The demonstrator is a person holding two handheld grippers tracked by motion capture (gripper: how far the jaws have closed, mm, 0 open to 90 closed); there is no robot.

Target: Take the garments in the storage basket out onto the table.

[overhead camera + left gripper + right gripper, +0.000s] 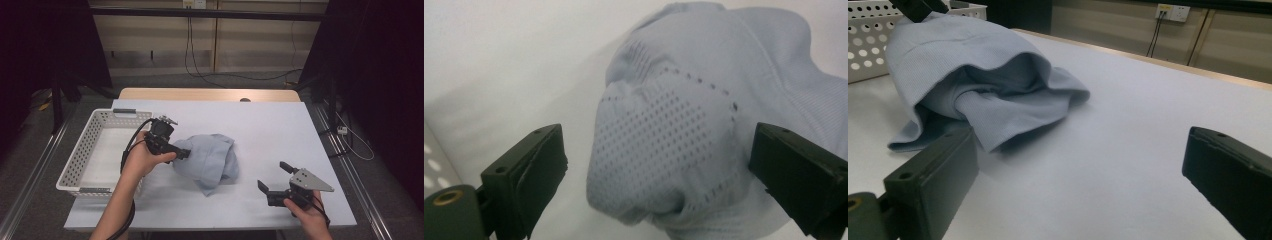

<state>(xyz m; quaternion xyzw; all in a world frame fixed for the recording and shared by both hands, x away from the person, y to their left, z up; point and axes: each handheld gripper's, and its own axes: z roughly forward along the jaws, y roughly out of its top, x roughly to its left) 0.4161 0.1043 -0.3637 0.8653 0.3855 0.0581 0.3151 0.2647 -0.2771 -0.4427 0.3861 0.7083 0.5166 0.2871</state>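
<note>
While one garment point(212, 159) lies crumpled: one basket point(80, 159), two grippers, jaws apart.

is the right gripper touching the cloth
Apart. The high view shows bare table between the right gripper and the cloth.

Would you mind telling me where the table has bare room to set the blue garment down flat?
The widest bare patch lies beyond and right of the blue garment, up to the table's far edge. The near strip between garment and right gripper is narrower. It is crowded at the left, where the left gripper meets the cloth beside the white basket.
</note>
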